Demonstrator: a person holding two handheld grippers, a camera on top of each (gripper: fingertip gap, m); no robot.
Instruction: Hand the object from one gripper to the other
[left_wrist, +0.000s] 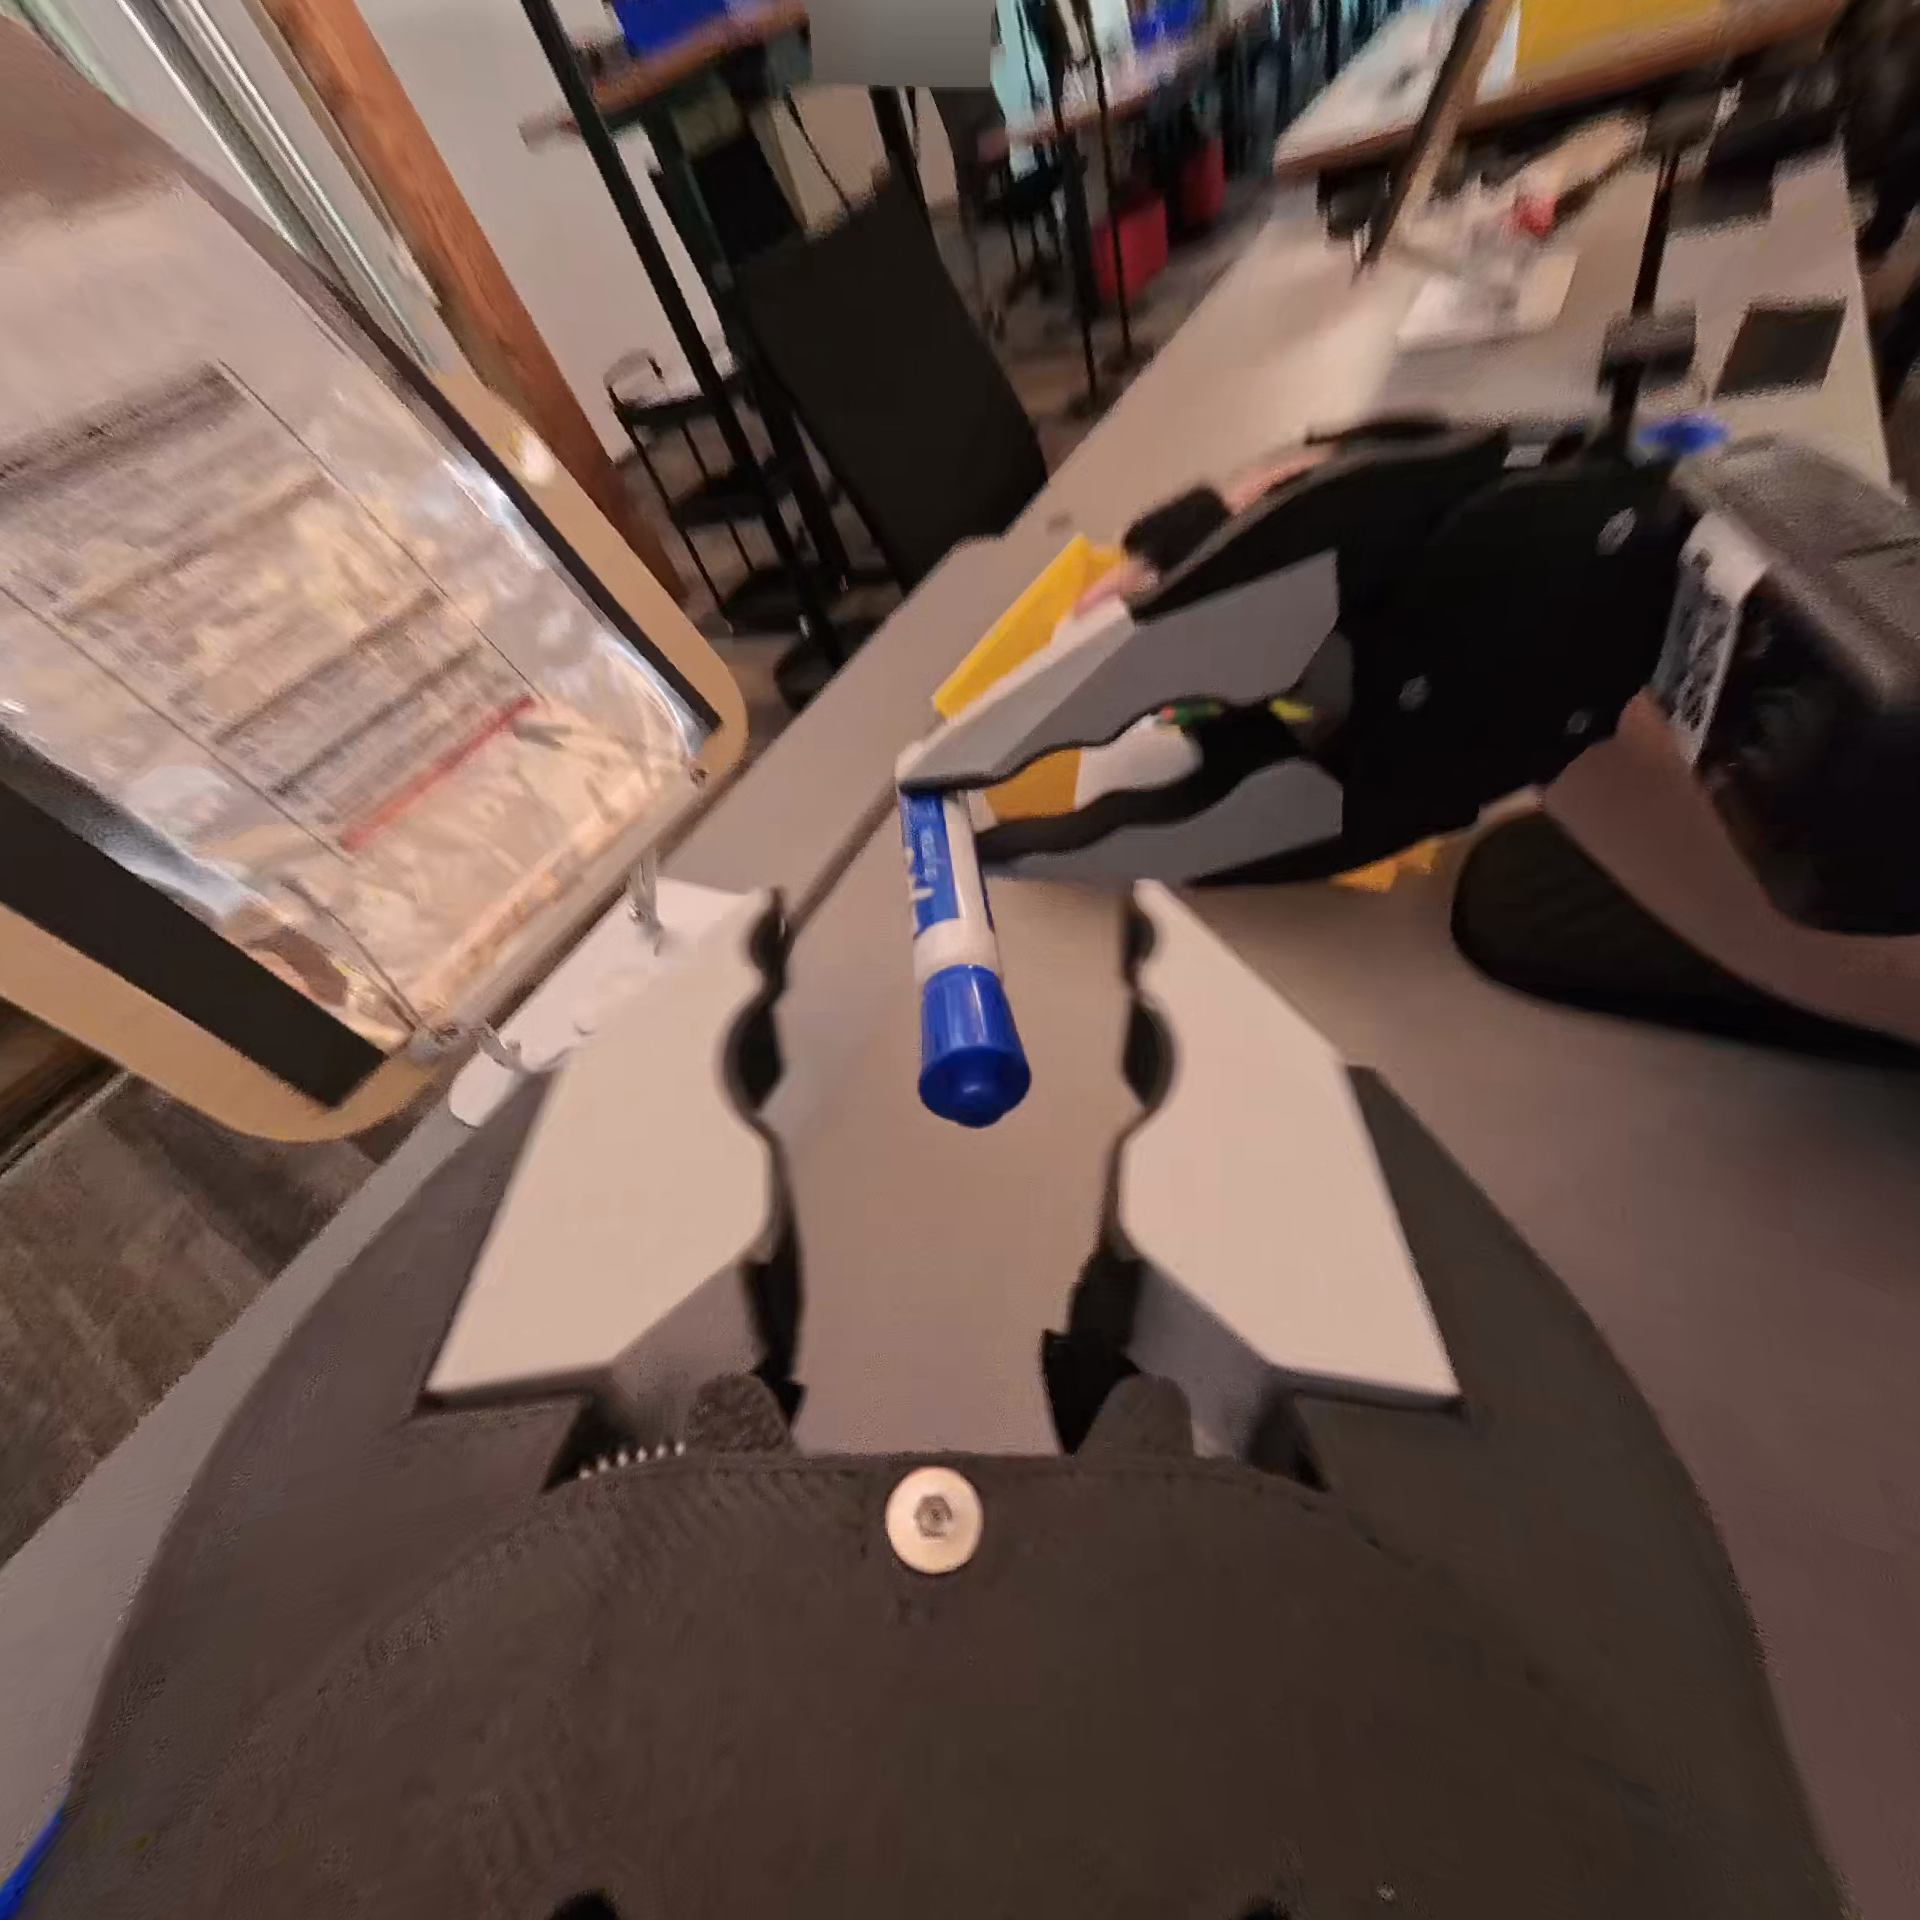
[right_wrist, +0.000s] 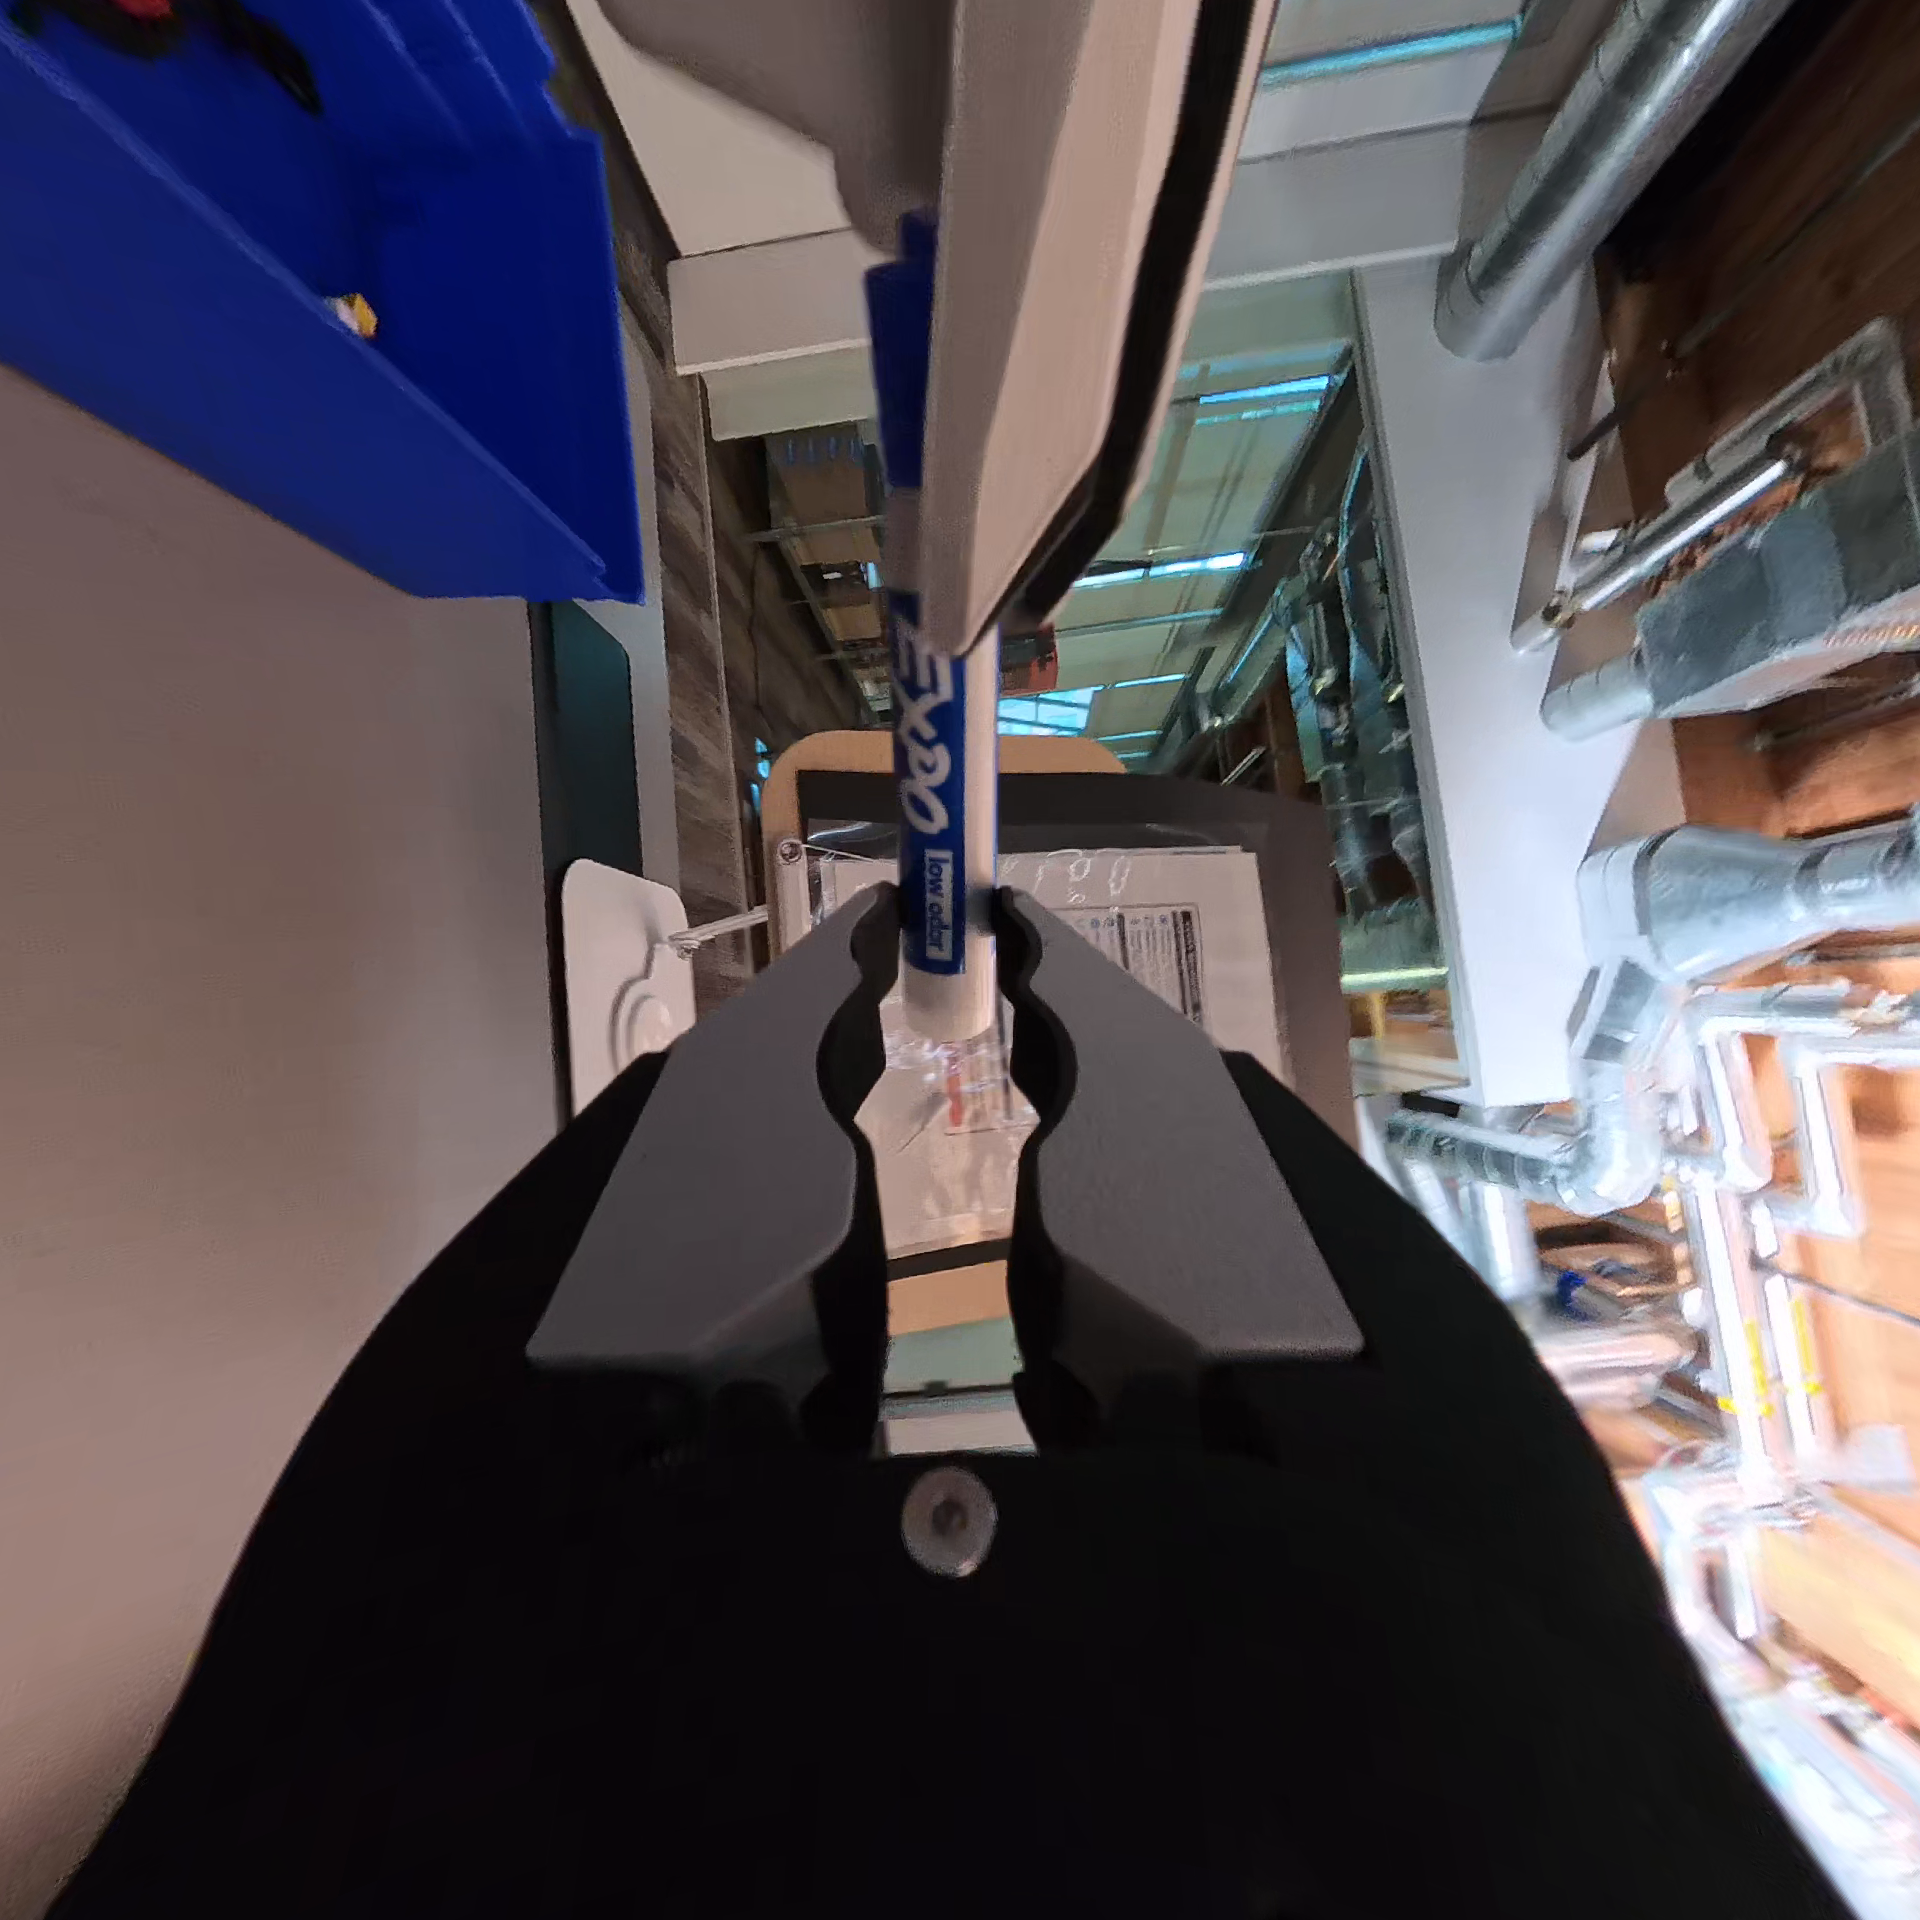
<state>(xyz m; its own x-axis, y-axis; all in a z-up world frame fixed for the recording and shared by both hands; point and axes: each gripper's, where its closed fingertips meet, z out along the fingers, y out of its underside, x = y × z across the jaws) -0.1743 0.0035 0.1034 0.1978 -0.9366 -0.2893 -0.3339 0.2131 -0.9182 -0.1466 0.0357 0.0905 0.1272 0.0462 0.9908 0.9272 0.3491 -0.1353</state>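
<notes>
A white marker with a blue cap (left_wrist: 971, 1039) hangs above the grey table (left_wrist: 1558, 1195). My right gripper (left_wrist: 951, 805) comes in from the right and is shut on the marker's far end. In the right wrist view the right gripper (right_wrist: 948, 904) clamps the white barrel (right_wrist: 940, 790) near its tail. My left gripper (left_wrist: 956, 904) is open, its two fingers wide on either side of the marker, with the cap pointing between them. They do not touch it. One left finger (right_wrist: 1039, 312) shows beside the cap end in the right wrist view.
A sign holder with a clear plastic front (left_wrist: 312, 675) stands close on the left. A yellow bin (left_wrist: 1023, 623) sits behind the right gripper. A blue bin (right_wrist: 312, 291) is in the right wrist view. A black chair (left_wrist: 894, 364) stands past the table edge. The grippers' ends are close to 5 cm from one another.
</notes>
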